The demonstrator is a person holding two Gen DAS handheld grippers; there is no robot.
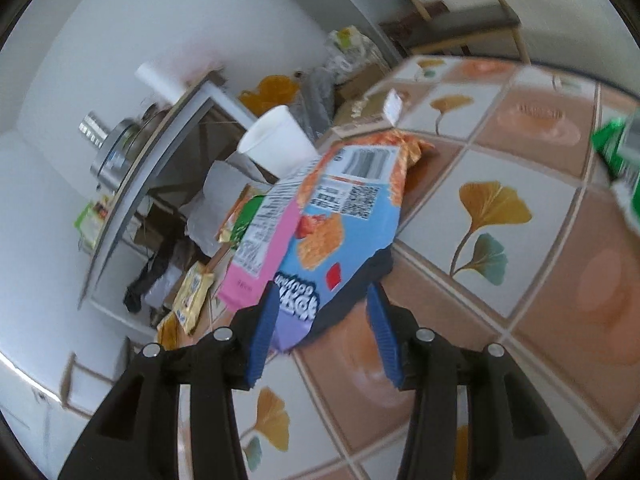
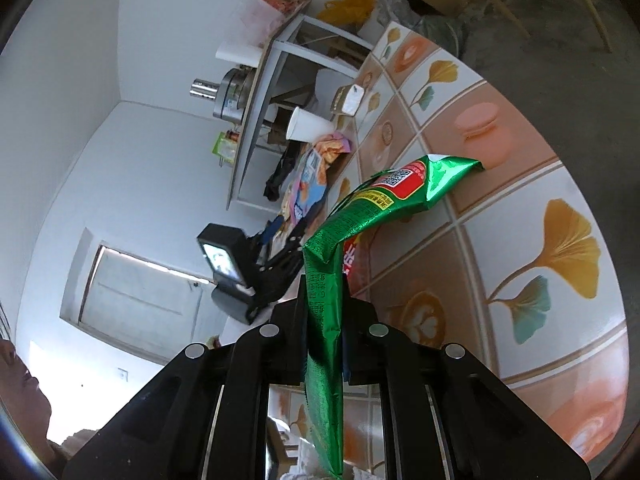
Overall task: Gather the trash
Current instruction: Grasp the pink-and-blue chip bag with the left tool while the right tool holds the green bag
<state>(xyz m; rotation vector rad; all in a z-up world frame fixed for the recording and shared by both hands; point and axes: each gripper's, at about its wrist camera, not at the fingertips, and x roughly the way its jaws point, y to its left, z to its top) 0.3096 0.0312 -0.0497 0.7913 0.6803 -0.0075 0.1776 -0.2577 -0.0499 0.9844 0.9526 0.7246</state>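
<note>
A blue and pink snack bag (image 1: 332,216) lies on the tile-patterned tablecloth (image 1: 520,280), its near corner between the fingers of my left gripper (image 1: 323,288). The left blue pad (image 1: 262,324) touches the bag. A strip of cloth shows between the bag and the right pad (image 1: 384,336), so the jaws stand open. My right gripper (image 2: 325,284) is shut on a crumpled green wrapper (image 2: 384,196), which rises from the jaws and bends over the table. That wrapper (image 1: 616,148) also shows at the right edge of the left wrist view. The snack bag (image 2: 310,184) and the left gripper (image 2: 280,240) appear beyond it.
A white paper cup (image 1: 276,140) lies on its side behind the bag, near a small white box (image 1: 392,106). Past the table's edge are more wrappers (image 1: 194,296), a shelf with a metal pot (image 1: 116,152) and a yellow bag (image 1: 272,88). A person (image 2: 24,400) is at the lower left.
</note>
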